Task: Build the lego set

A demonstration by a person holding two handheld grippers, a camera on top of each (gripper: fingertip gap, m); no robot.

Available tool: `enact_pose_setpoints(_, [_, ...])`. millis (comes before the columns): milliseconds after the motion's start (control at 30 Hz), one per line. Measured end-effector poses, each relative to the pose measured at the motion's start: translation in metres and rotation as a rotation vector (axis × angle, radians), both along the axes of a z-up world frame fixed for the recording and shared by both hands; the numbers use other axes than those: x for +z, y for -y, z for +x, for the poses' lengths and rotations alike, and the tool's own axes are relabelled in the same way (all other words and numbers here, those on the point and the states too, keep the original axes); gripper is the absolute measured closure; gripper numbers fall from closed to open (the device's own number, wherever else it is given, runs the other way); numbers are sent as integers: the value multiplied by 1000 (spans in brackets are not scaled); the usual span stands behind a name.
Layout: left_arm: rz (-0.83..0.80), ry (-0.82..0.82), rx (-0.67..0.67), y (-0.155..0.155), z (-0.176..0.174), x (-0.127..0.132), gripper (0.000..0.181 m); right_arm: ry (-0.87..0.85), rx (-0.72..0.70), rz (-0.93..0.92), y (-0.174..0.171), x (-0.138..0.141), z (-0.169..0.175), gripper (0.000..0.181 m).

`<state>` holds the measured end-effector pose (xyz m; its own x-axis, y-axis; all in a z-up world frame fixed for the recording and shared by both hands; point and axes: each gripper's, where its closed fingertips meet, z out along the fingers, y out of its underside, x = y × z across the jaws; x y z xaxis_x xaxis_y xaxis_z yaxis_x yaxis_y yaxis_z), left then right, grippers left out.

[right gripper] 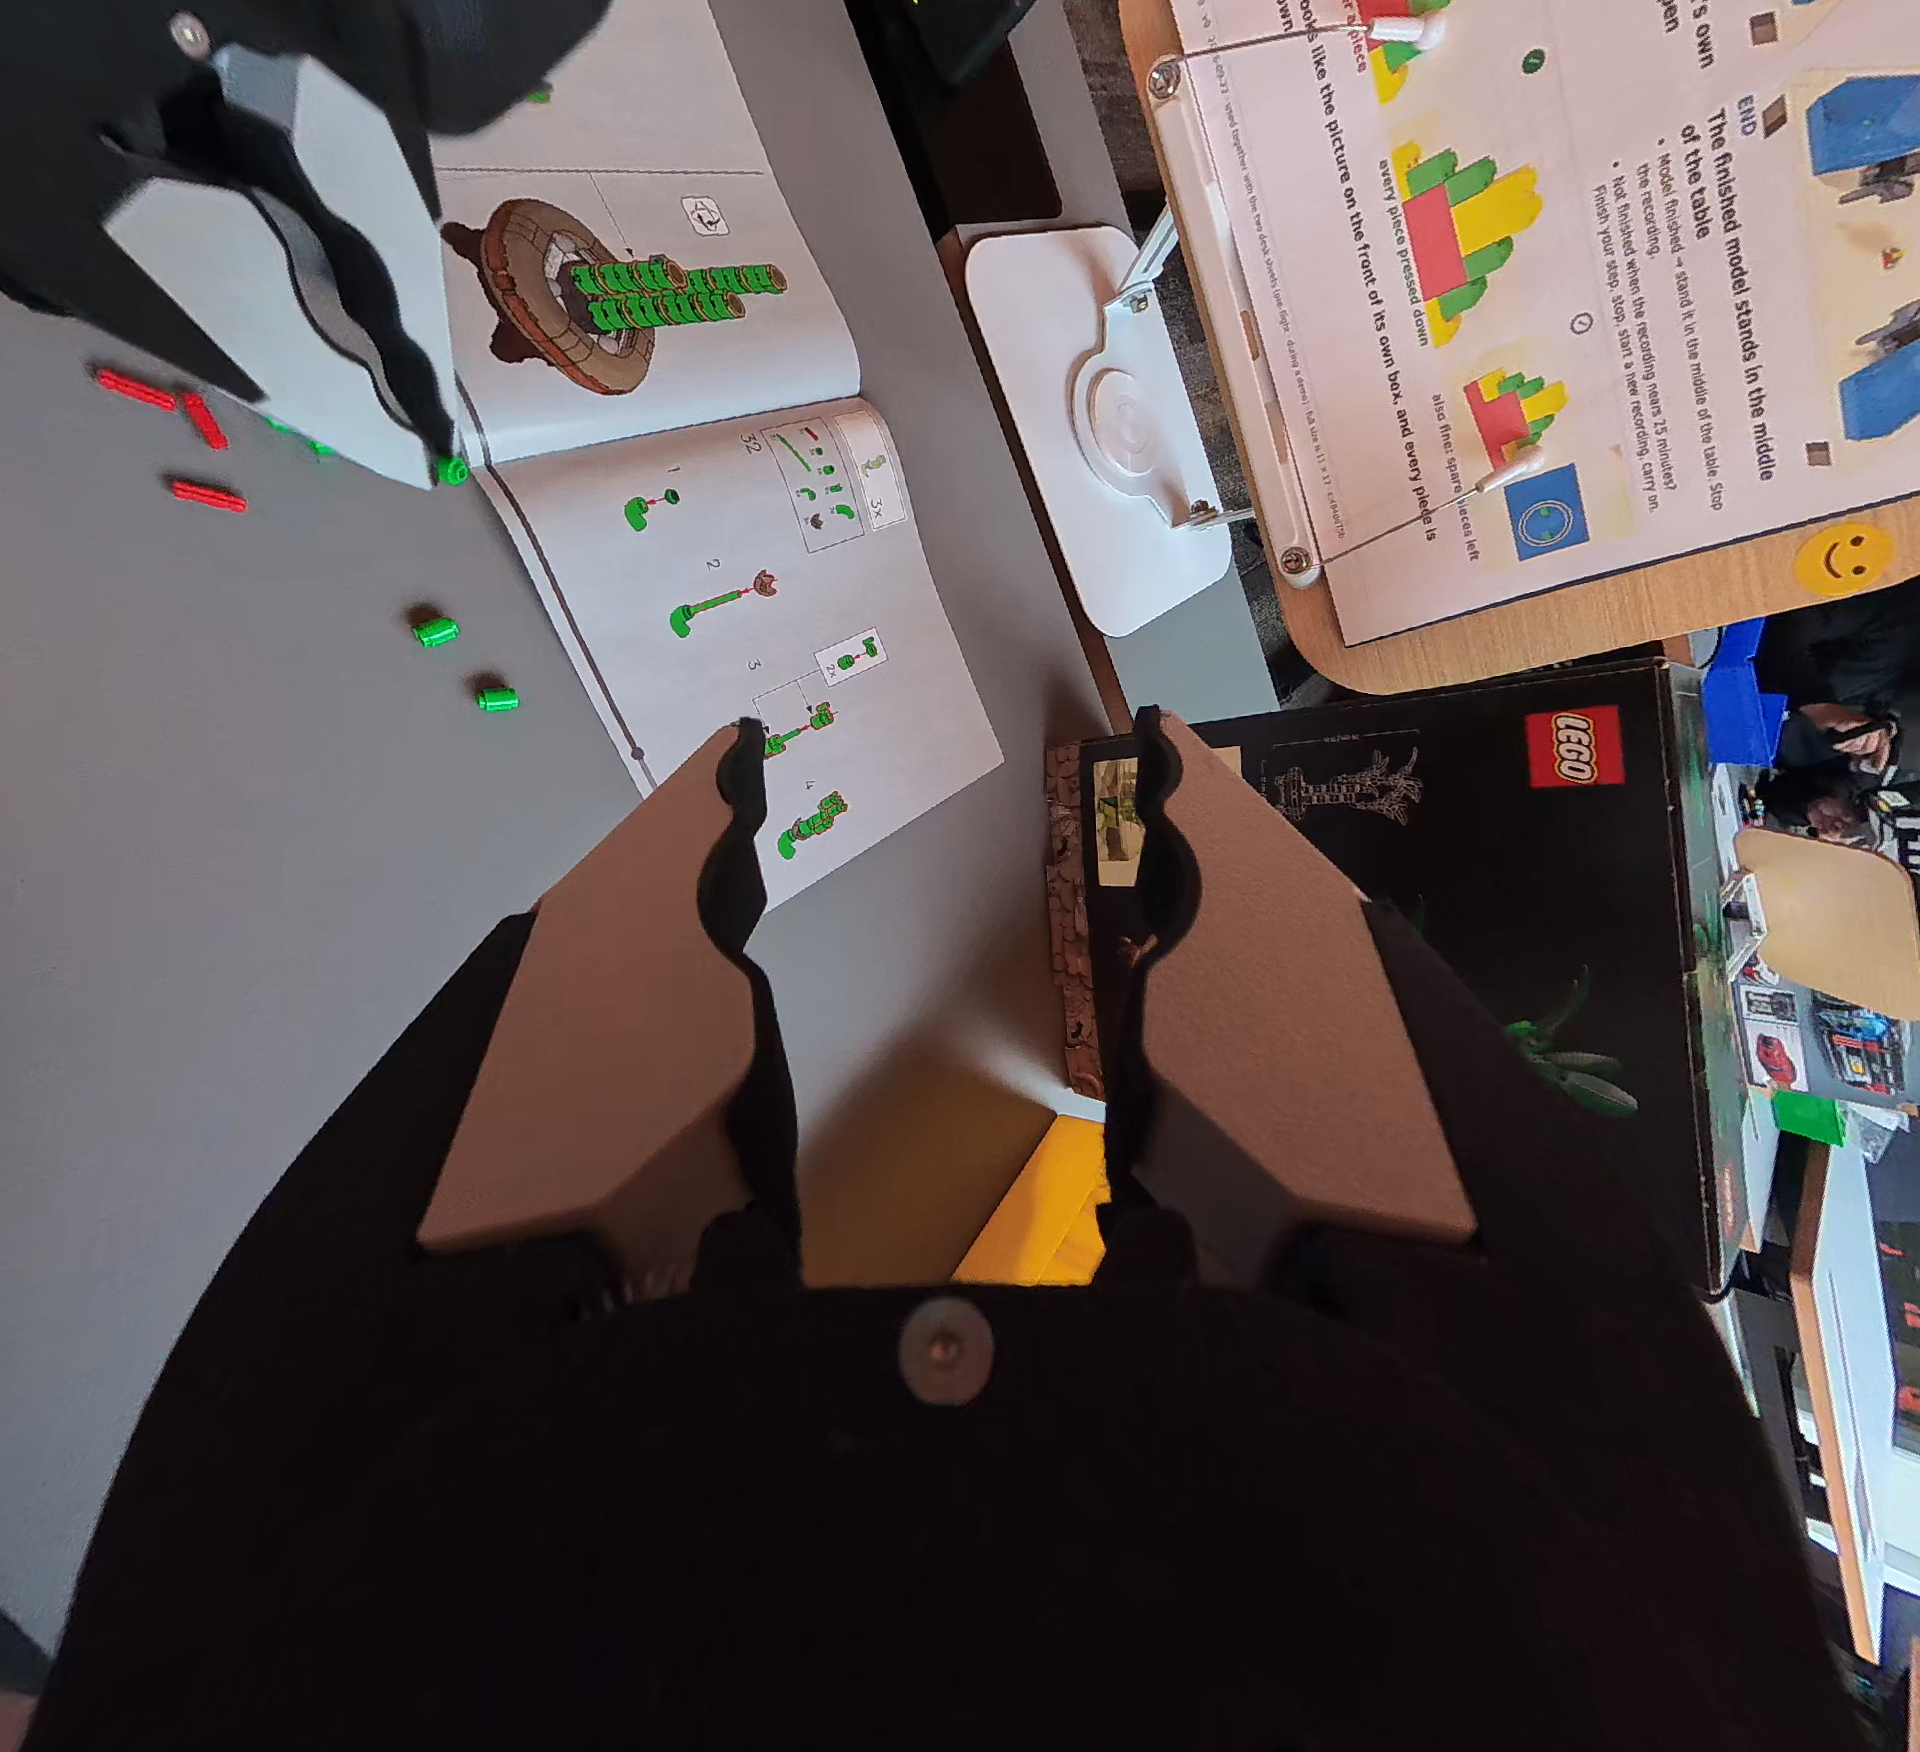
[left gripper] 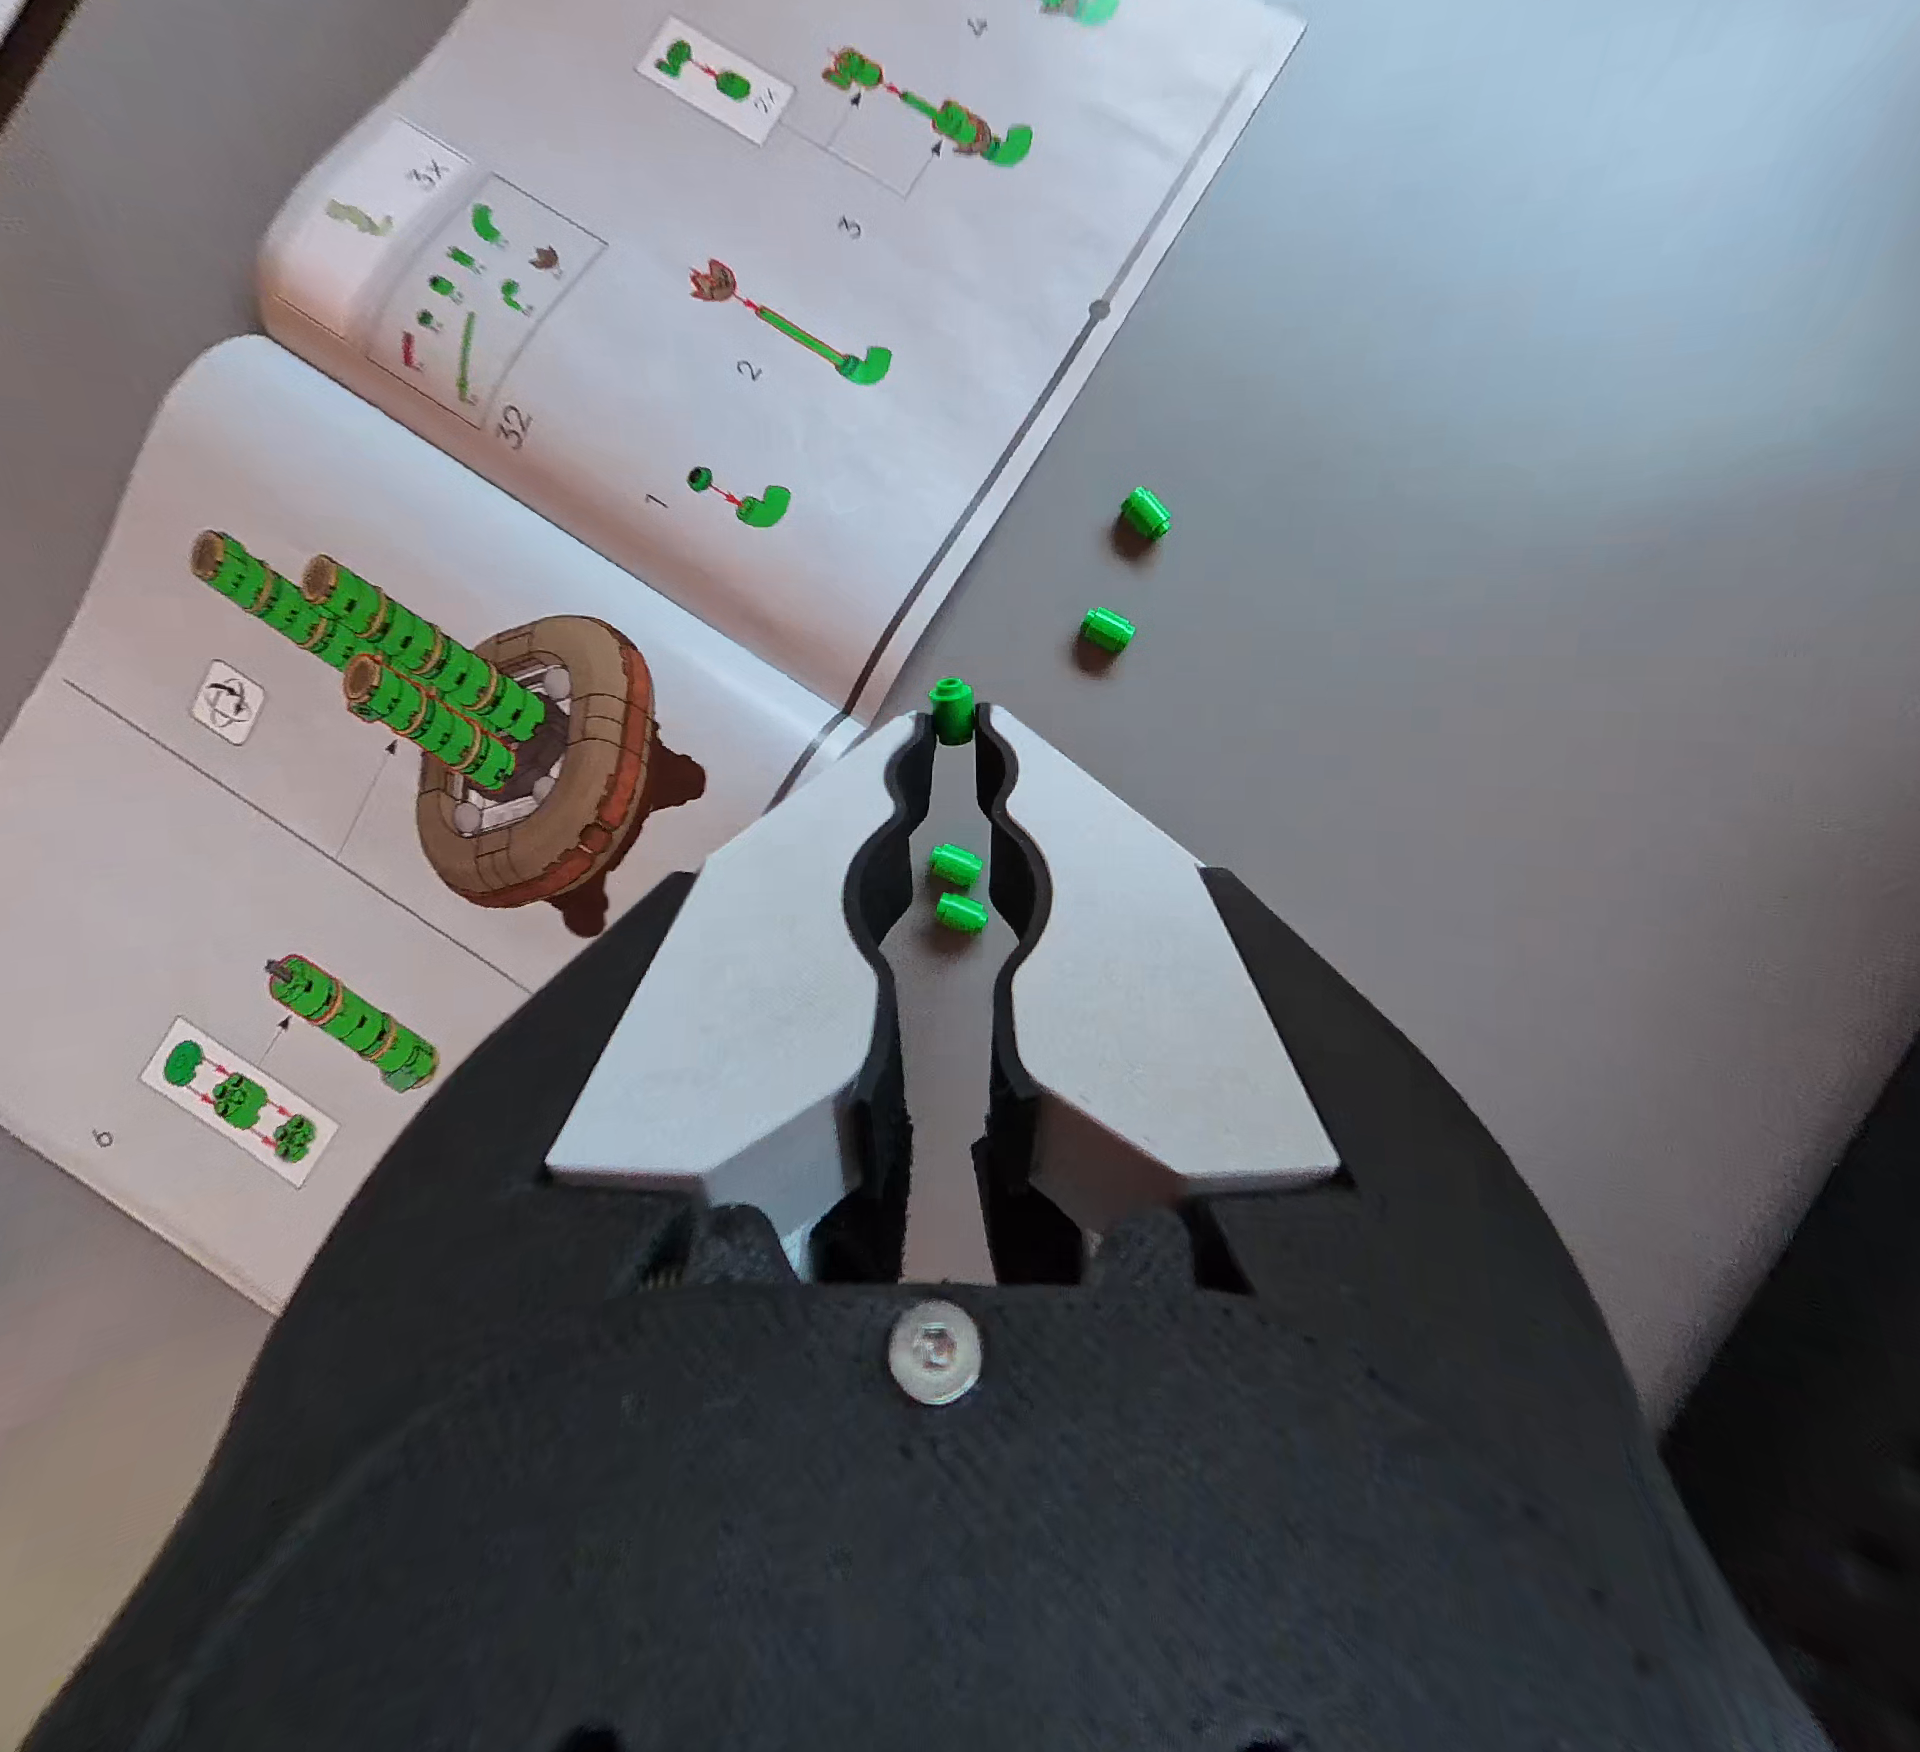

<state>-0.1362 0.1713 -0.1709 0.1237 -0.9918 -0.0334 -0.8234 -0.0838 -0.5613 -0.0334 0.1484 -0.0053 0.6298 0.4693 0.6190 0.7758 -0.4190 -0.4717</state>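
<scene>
Leftmost, the open instruction booklet point(left gripper: 582, 476) lies on the grey tabletop point(left gripper: 1455, 352). Next, the left gripper point(left gripper: 951, 717) pinches one green round brick point(left gripper: 950, 711) upright at its tips; four more green bricks lie loose, two point(left gripper: 958, 887) beneath its fingers and two point(left gripper: 1127, 575) beyond. Three red pins point(right gripper: 177, 435) lie nearby. Rightward, the right gripper point(right gripper: 945, 741) hangs wide and empty beside the black set box point(right gripper: 1455, 871).

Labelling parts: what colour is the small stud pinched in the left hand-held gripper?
Bright green round stud, clearest in the left wrist view.
</scene>
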Motion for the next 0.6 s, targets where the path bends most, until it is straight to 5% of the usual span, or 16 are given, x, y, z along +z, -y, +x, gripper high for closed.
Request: enact_pose_setpoints(600, [82,-161,-88,15,0,-35,174,9,11,-18,2,-3,-2,110])
